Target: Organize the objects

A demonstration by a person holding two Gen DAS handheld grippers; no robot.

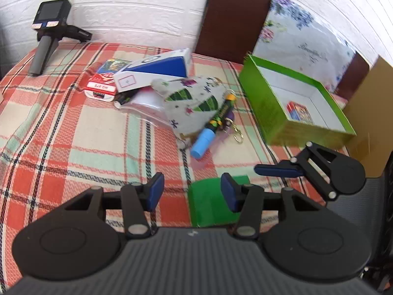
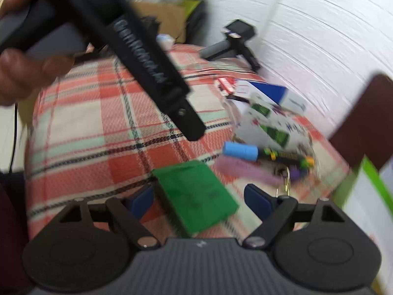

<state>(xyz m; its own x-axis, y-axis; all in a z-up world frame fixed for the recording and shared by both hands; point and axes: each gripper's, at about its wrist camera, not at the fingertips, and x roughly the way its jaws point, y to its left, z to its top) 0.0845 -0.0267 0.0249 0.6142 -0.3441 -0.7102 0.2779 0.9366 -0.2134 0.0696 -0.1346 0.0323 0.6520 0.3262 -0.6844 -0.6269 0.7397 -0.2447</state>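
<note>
My left gripper is open above the plaid cloth, with a flat green card lying just beside its right finger. My right gripper is open, its jaws on either side of the same green card, which lies on the cloth; that view is blurred. The right gripper also shows in the left wrist view at the right. Ahead lies a pile: a blue-and-white box, a red card pack, a patterned pouch, a blue-capped marker and keyrings.
An open green box holds a small card pack at the right. A camera on a grey handle stands at the back left. A dark headboard and a white wall lie behind. The left gripper's body crosses the right view.
</note>
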